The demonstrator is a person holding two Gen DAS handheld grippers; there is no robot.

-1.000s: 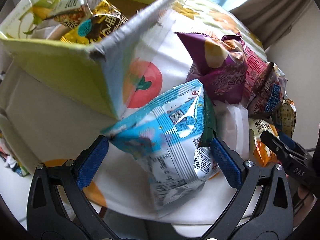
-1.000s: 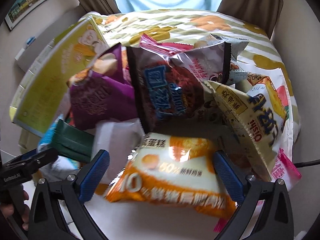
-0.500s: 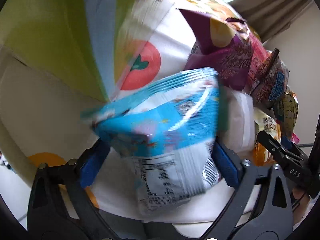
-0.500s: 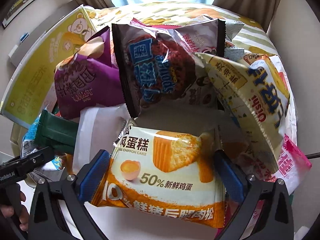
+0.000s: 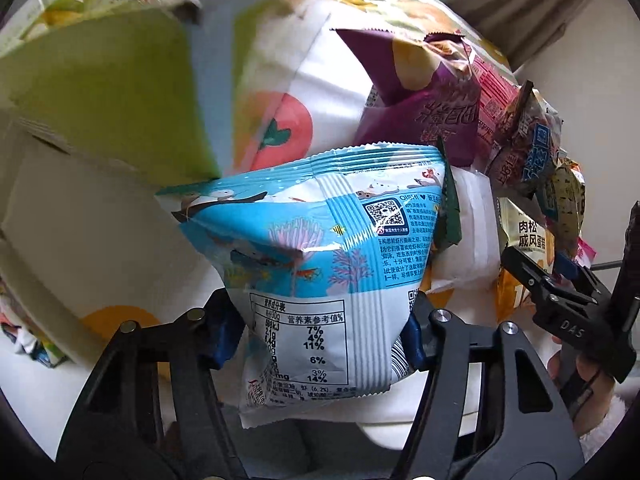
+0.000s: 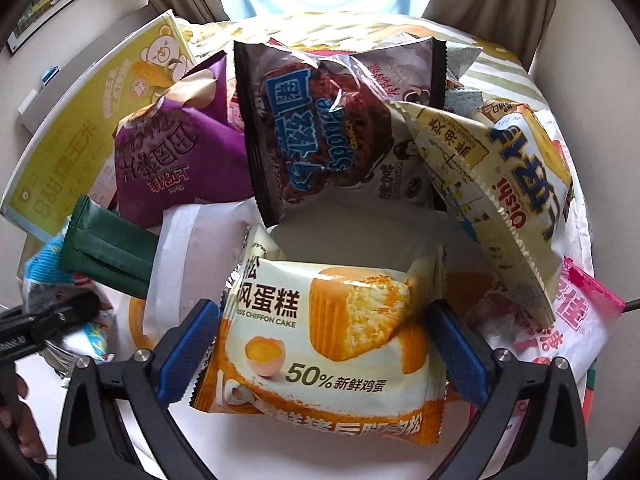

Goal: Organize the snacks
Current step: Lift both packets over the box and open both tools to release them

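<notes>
Now the left gripper (image 5: pixel 324 334) is clamped on the blue bag (image 5: pixel 316 248), its blue pads pinching the bag's lower, white part from both sides. The bag stands up out of the jaws, long axis running away from the gripper, top seal farthest. What the coming move likely turns on is the box (image 5: pixel 108 92): it lies up and to the left of the held bag, its green wall close beside the bag's top left corner and its open mouth above that, with a packet or two already showing inside. So the bag probably has to rise over that wall before it can be dropped in; the left hand is plainly the nearer one to the box.

The right gripper (image 6: pixel 324 344) stands wide open, straddling the cake pack (image 6: pixel 332 340), which lies flat on the table (image 6: pixel 352 240) at the near edge of the snack pile. Its pads sit just beside the pack's short sides, and whether they touch it I cannot tell.
</notes>
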